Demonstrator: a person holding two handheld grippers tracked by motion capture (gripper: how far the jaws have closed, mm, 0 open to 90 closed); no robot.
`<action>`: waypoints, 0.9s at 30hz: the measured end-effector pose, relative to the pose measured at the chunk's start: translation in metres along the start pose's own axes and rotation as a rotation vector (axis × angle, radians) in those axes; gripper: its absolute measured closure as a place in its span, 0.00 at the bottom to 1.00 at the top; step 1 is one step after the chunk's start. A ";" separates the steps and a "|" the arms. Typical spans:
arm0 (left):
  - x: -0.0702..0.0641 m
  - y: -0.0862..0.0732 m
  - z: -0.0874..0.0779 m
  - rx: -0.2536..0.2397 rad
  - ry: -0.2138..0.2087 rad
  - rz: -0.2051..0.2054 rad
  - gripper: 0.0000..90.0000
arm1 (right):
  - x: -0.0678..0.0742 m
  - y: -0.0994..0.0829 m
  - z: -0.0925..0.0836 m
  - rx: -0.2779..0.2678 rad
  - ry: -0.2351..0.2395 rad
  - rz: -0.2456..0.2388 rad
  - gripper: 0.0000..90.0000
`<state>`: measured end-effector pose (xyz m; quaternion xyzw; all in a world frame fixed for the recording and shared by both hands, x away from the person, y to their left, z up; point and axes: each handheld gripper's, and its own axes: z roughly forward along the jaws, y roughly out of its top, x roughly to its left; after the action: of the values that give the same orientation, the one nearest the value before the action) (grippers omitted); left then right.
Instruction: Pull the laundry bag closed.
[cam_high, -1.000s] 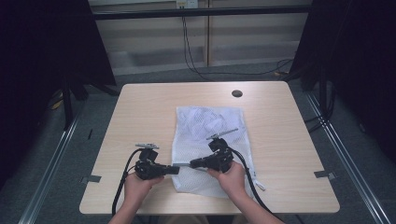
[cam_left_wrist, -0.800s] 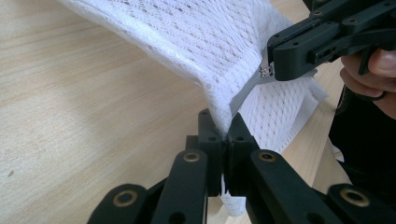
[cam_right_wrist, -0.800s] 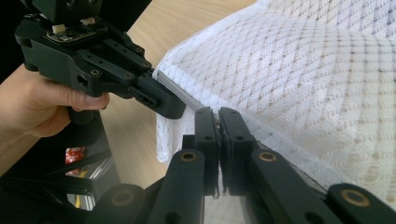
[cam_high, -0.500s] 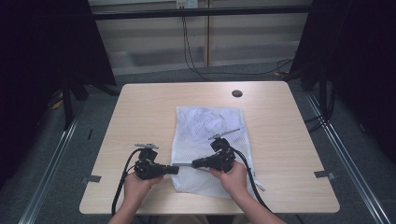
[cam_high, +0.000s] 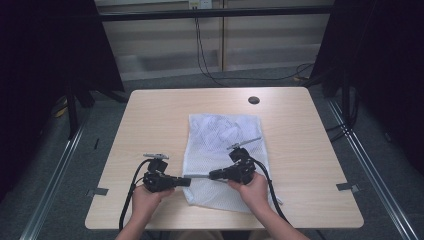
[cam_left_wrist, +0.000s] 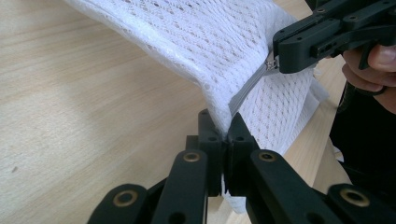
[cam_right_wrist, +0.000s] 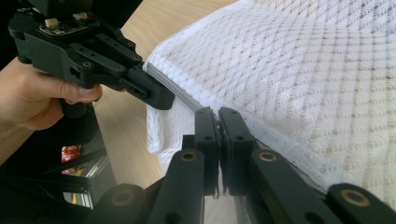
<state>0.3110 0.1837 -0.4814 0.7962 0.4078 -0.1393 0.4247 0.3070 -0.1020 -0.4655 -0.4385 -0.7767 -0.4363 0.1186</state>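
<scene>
A white mesh bag (cam_high: 225, 135) lies flat on the wooden table (cam_high: 150, 120), and its near left edge is lifted. A grey zipper (cam_left_wrist: 247, 86) runs along that lifted edge. My left gripper (cam_high: 187, 181) is shut on the bag's corner at the zipper's end, and the mesh (cam_left_wrist: 210, 42) rises from between its tips (cam_left_wrist: 224, 126). My right gripper (cam_high: 212, 175) faces it a short way to the right, shut on the zipper pull (cam_left_wrist: 271, 65). In the right gripper view its tips (cam_right_wrist: 218, 116) pinch the bag's edge (cam_right_wrist: 303, 70), with the left gripper (cam_right_wrist: 154, 93) just beyond.
A round dark cable hole (cam_high: 254, 100) sits near the table's far right edge. Black cables (cam_high: 131, 195) trail from both grippers toward the near edge. Dark curtains and metal rails flank the table.
My right gripper has edged slightly to the right along the zipper, widening the gap to the left gripper. The left hand has stayed where it was.
</scene>
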 end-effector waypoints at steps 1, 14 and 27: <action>0.000 0.000 0.000 0.004 -0.003 0.001 0.98 | 0.000 0.000 -0.001 0.002 -0.001 0.002 0.97; 0.001 0.000 -0.001 0.005 -0.002 0.000 0.98 | -0.004 -0.002 -0.006 0.002 -0.006 -0.001 0.97; 0.000 0.000 -0.001 0.002 -0.001 -0.003 0.98 | -0.006 -0.003 -0.009 0.001 -0.004 0.006 0.97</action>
<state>0.3112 0.1846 -0.4812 0.7959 0.4087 -0.1408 0.4238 0.3061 -0.1133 -0.4655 -0.4418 -0.7757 -0.4347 0.1186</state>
